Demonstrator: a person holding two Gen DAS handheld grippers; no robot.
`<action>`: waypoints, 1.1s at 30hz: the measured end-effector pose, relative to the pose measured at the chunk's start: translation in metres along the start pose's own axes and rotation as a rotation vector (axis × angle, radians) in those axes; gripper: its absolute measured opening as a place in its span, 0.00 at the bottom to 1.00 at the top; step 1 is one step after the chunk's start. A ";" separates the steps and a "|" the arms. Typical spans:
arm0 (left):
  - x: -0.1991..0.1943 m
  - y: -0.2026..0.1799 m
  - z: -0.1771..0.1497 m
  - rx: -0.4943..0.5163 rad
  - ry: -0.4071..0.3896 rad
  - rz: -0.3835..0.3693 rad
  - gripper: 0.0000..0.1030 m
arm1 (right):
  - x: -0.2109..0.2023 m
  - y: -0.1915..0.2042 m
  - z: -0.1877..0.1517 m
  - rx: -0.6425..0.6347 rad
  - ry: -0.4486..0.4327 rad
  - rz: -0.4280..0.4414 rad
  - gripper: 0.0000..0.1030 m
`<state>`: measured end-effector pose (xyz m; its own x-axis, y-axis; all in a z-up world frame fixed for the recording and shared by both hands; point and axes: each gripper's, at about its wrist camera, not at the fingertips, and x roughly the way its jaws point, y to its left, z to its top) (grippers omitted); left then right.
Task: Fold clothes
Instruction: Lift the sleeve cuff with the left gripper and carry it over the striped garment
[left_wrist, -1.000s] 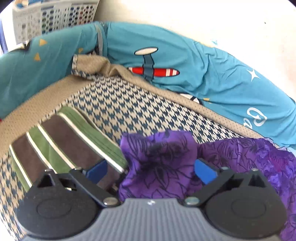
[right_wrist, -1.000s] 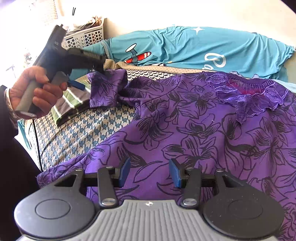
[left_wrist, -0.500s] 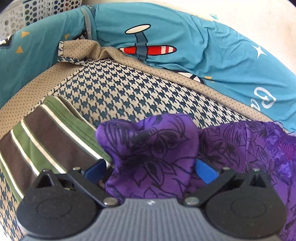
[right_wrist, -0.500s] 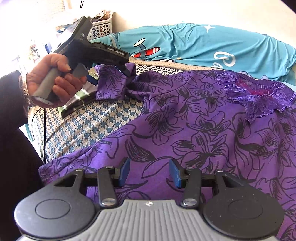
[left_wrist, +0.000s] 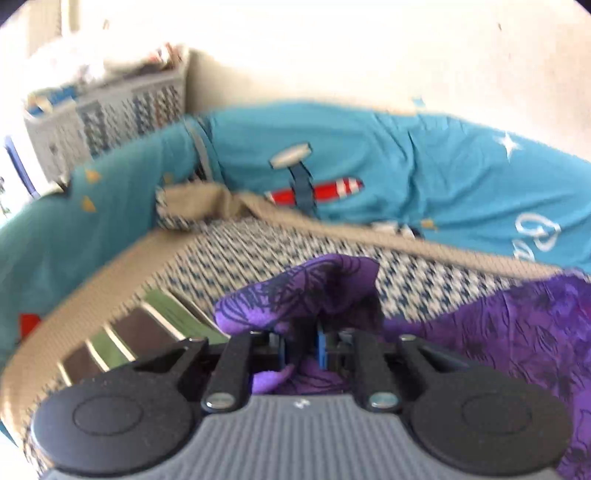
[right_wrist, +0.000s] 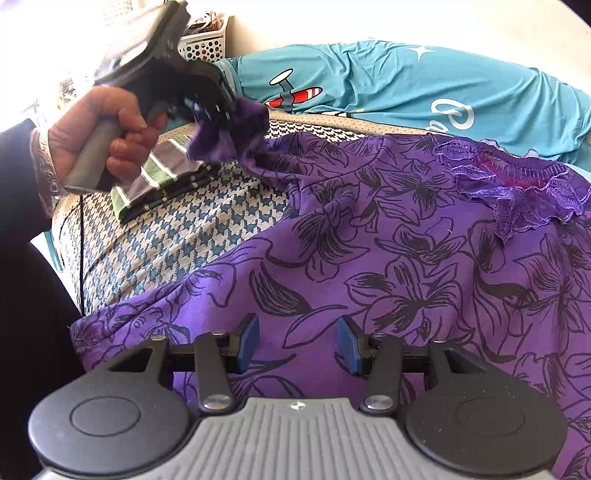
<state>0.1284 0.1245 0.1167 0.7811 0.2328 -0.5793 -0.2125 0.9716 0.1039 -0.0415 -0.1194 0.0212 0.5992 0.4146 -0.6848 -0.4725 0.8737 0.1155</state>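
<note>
Our left gripper pinches the purple floral blouse's sleeve between its fingers, ready to fold it inward, while our right gripper hovers half-open, empty, above the blouse's body spread ahead

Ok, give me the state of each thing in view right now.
Left gripper: shut on purple floral top's sleeve.
Right gripper: open, above the top.
Purple floral top: spread flat, sleeve lifted.
Striped garment: folded.
Teal airplane shirt: unfolded, rumpled.
</note>
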 end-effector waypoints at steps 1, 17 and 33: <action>-0.007 0.002 0.003 0.004 -0.062 0.056 0.12 | 0.000 0.000 0.000 0.001 0.001 0.000 0.45; 0.016 0.030 0.024 -0.057 -0.137 0.284 0.12 | 0.007 0.002 -0.002 -0.006 0.025 0.008 0.45; 0.037 0.099 0.017 -0.299 0.095 0.466 0.82 | 0.013 0.005 -0.001 -0.015 0.034 0.011 0.51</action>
<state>0.1467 0.2303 0.1194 0.5112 0.6161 -0.5992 -0.6906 0.7095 0.1403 -0.0364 -0.1093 0.0122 0.5718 0.4155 -0.7074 -0.4889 0.8650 0.1129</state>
